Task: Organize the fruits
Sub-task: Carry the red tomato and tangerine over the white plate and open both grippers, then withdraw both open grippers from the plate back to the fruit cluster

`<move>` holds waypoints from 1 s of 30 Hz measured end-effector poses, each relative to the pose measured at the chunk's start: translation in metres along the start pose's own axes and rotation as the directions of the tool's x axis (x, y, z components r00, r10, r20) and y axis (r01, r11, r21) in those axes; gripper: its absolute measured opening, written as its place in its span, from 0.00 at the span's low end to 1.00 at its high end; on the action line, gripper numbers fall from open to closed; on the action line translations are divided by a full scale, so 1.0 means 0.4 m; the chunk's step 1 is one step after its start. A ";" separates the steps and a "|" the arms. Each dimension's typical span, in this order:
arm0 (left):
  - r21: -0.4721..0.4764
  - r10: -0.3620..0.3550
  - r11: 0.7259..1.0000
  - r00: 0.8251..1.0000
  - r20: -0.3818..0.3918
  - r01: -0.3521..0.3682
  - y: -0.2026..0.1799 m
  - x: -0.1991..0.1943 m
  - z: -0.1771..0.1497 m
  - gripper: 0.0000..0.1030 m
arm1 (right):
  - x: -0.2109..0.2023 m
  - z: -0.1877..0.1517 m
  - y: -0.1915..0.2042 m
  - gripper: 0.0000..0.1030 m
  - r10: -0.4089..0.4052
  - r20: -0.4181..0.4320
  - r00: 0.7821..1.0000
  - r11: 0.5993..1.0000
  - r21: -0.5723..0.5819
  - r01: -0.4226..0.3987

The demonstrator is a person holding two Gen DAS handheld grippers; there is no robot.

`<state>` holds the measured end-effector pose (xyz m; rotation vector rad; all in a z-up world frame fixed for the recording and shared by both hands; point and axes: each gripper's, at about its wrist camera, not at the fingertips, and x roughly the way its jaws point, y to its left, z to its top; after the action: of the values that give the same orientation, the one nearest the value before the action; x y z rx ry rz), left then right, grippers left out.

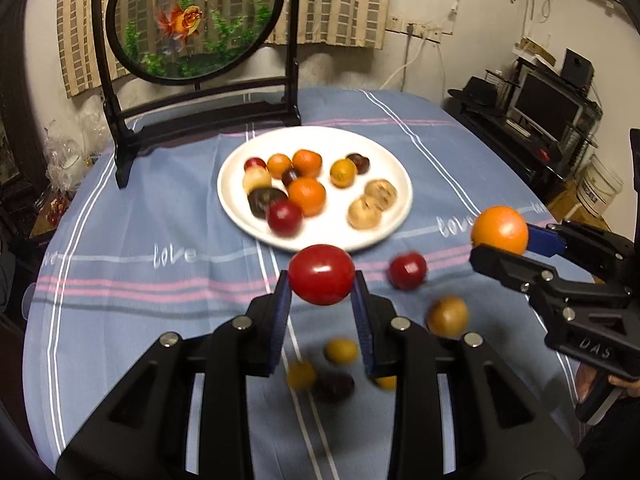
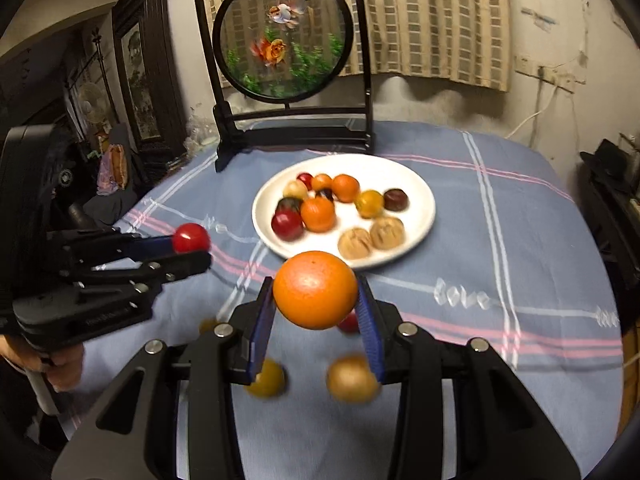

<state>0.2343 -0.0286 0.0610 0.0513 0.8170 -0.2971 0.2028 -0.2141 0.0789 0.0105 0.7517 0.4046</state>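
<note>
A: In the left wrist view, what does the left gripper (image 1: 321, 280) have?

B: Its blue pads are clamped on a red fruit (image 1: 321, 275), lifted above the desk (image 1: 120, 300) with its blue striped cloth. Past it sits the white plate (image 1: 236, 204), loaded with small orange, dark, red and tan fruits. Loose fruits lie blurred on the cloth below the gripper: a smaller red one (image 1: 407, 271), a brownish one (image 1: 447, 316) and a few yellow and dark ones.

A: And at the right edge?

B: The right gripper (image 1: 500, 236) comes in there, pinching an orange (image 1: 500, 230) above the cloth, just right of the plate.

A: The right wrist view?

B: The same orange (image 2: 315, 295) fills the middle, squeezed between the right gripper's (image 2: 316, 300) pads, just in front of the plate's (image 2: 424, 216) near rim. The left gripper (image 2: 192, 248) reaches in from the left, closed on the red fruit (image 2: 191, 237), with a hand (image 2: 60, 364) on its handle. A goldfish screen (image 2: 282, 40) in a dark stand sits behind the plate.
</note>
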 end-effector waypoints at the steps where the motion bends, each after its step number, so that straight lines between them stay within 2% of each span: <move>1: -0.004 -0.006 1.000 1.000 0.004 0.006 0.007 0.014 0.018 0.30 | 0.014 0.013 -0.002 0.39 0.001 -0.002 1.000 1.000 -0.001 -0.001; 5: -0.020 -0.006 1.000 1.000 -0.009 0.006 0.041 0.087 0.072 0.30 | 0.100 0.071 -0.014 0.39 0.005 -0.019 1.000 1.000 -0.003 -0.005; 11: -0.094 0.001 0.996 0.998 -0.063 -0.007 0.105 0.227 0.135 0.30 | 0.238 0.127 -0.035 0.39 -0.015 -0.059 0.998 1.000 -0.003 0.015; 14: -0.117 -0.003 0.993 0.997 -0.071 -0.006 0.123 0.277 0.155 0.30 | 0.298 0.143 -0.049 0.39 -0.037 -0.080 0.996 0.999 0.004 0.038; 19: -0.158 -0.014 0.987 0.995 -0.095 -0.001 0.143 0.339 0.168 0.31 | 0.371 0.151 -0.076 0.39 -0.030 -0.112 0.993 0.998 0.053 0.036; 21: -0.173 -0.008 0.985 0.997 -0.082 -0.006 0.149 0.349 0.169 0.40 | 0.391 0.152 -0.083 0.39 -0.022 -0.134 0.991 0.997 0.076 0.032; 22: -0.176 -0.001 0.984 0.998 -0.070 -0.011 0.151 0.348 0.169 0.52 | 0.395 0.152 -0.088 0.40 -0.023 -0.136 0.990 0.995 0.089 0.035; 23: -0.177 0.016 0.984 0.998 -0.063 -0.027 0.152 0.346 0.169 0.58 | 0.397 0.151 -0.091 0.40 -0.025 -0.132 0.991 0.994 0.098 0.038; 28: -0.172 0.019 0.985 0.999 -0.042 -0.026 0.148 0.323 0.170 0.65 | 0.362 0.152 -0.105 0.42 -0.022 -0.080 0.997 0.992 0.126 0.032; 29: -0.170 0.023 0.985 0.999 -0.039 -0.029 0.147 0.316 0.169 0.66 | 0.350 0.154 -0.106 0.45 -0.019 -0.063 0.998 0.991 0.127 0.027; 30: -0.169 0.025 0.985 0.999 -0.039 -0.032 0.147 0.310 0.167 0.66 | 0.339 0.156 -0.106 0.56 -0.037 -0.053 0.998 0.991 0.124 0.044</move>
<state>0.3784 -0.0131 0.0130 -0.0913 0.8745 -0.1991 0.3484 -0.1958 0.0287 0.1027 0.8250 0.3197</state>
